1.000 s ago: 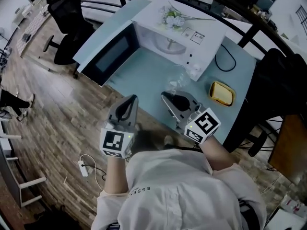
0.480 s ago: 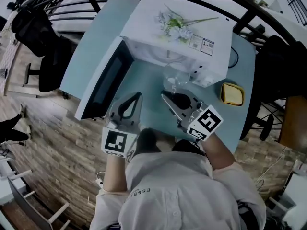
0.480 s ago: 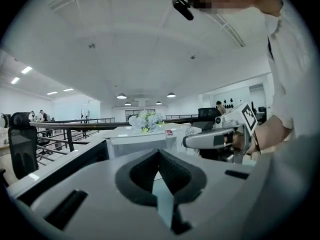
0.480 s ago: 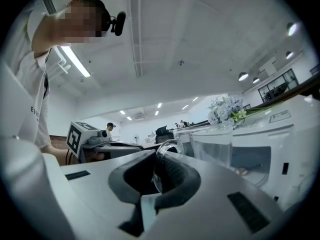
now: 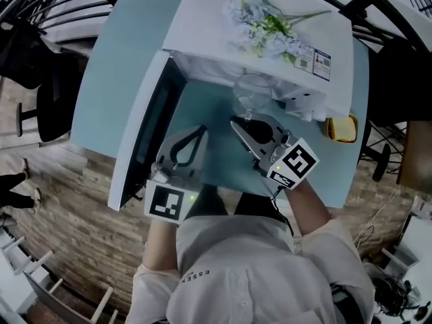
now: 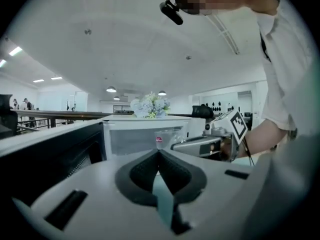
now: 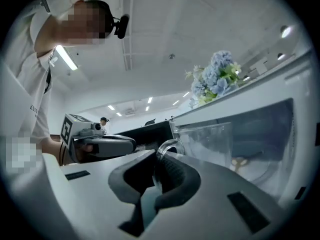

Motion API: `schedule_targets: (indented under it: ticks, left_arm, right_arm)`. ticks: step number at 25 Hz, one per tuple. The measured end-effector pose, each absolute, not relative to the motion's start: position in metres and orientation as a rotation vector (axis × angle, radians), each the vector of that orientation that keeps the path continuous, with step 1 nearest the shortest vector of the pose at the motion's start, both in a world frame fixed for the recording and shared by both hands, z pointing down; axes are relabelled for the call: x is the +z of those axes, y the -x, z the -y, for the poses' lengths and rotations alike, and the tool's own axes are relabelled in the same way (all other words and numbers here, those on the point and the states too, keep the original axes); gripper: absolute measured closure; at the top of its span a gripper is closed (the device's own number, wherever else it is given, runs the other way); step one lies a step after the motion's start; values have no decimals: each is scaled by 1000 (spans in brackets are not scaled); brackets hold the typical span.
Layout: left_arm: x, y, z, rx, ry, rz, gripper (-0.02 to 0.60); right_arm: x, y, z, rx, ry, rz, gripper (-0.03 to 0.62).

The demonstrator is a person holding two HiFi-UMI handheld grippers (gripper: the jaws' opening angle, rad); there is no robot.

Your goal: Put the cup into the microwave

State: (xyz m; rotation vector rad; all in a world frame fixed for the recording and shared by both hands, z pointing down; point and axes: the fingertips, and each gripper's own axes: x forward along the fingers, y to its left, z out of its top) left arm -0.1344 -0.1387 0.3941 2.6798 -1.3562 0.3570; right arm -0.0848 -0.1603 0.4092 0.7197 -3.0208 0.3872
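Microwave door (image 5: 145, 137), white with a dark window, stands swung wide at left, past the near edge of the pale blue bench (image 5: 115, 52). Just right of it the left claw (image 5: 200, 129) is closed and empty. Further right, the right claw (image 5: 236, 121) pinches the handle of the clear glass cup (image 5: 251, 92), held at the mouth of the white microwave (image 5: 216, 25), its cavity open just beyond; a yellow block (image 5: 343, 128) lies by the bench's right edge.
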Motion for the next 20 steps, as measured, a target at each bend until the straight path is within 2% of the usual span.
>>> schedule_targets:
  ticks: [11, 20]
  left_arm:
    - [442, 141, 169, 318, -2671, 1264, 581]
    - [463, 143, 171, 321, -2717, 1248, 581]
  right_arm:
    - [463, 106, 222, 286, -793, 2977, 574]
    - [474, 113, 259, 210, -890, 2993, 574]
